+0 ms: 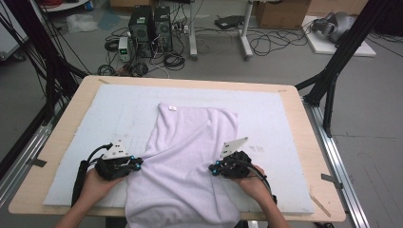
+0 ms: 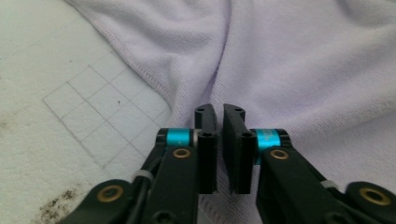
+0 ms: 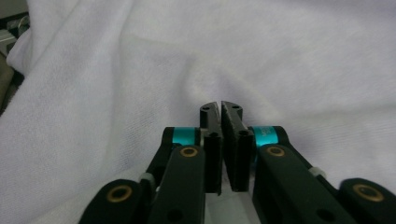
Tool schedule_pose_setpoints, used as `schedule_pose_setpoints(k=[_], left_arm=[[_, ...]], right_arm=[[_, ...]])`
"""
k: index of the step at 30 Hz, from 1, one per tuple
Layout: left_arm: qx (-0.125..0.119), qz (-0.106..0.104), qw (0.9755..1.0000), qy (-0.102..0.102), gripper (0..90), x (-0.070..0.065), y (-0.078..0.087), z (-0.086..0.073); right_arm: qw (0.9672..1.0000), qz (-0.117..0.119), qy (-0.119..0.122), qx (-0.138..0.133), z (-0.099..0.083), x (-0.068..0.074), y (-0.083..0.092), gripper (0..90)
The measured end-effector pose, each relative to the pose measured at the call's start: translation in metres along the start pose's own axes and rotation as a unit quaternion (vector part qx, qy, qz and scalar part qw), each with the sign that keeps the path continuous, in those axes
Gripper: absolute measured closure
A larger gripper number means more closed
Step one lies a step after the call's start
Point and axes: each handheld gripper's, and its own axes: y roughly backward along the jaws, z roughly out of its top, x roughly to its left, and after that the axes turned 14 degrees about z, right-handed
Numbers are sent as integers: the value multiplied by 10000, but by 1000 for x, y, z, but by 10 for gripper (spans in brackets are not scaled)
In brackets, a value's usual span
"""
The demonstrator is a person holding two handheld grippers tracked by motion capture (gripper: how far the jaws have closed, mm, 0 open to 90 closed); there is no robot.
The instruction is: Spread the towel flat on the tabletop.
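A pale lilac towel (image 1: 190,156) lies rumpled on the white mat (image 1: 266,109), with its near end hanging over the table's front edge. My left gripper (image 1: 139,164) sits at the towel's left edge. In the left gripper view its jaws (image 2: 219,109) stand a narrow slit apart, and a fold of the towel (image 2: 303,70) runs up to their tips. My right gripper (image 1: 212,167) rests on the towel's right side. There the jaws (image 3: 220,106) meet at their tips and creases of the towel (image 3: 280,60) converge on them.
The wooden table (image 1: 309,142) carries the mat, and bare gridded mat (image 2: 70,107) lies left of the towel. Black frame posts (image 1: 332,71) stand at both far corners. Computer towers (image 1: 149,28), cables and boxes lie on the floor beyond.
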Motion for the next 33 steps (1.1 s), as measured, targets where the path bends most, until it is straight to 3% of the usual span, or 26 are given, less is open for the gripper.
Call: schedule_pose_setpoints(k=[3,4,7,10,15,16,17,18,20,22,29,30,33], left_arm=[[-65,-14,10000,52,713,1,4,1],[-124,-31,9999,78,704,2,6,1],[-320,-141,9993,104,686,-1,18,-1],[-363,-276,9990,37,685,-5,25,-5],[-145,-370,9992,-84,674,-8,19,-11],[26,-490,9987,-100,663,-11,11,-14],[26,-490,9987,-100,650,-11,11,-14],[141,-528,9984,-140,650,-12,7,-15],[79,-463,9987,-188,703,-14,7,-16],[83,-466,9986,-221,809,-13,7,-17],[74,-444,9988,-197,831,-13,9,-18],[78,-434,9988,-200,820,-13,10,-18],[38,-408,9991,-114,722,-10,14,-17]], right_arm=[[9997,-59,83,-235,-2,4,10,801],[9988,-116,195,-426,-5,11,22,792],[9979,-234,362,-491,-14,24,35,776],[9979,-207,374,-481,-27,34,40,764],[9989,-33,340,-335,-34,34,28,717],[9992,32,369,-142,-31,31,16,691],[9992,63,382,-12,-30,30,9,692],[9992,63,382,-12,-30,30,9,692],[9992,282,272,-5,-29,26,2,844],[9993,259,261,40,-30,26,6,868],[9998,85,176,-18,-43,40,33,872],[9999,-9,118,-111,-52,48,46,871],[9997,-139,32,-210,-63,61,65,851]])
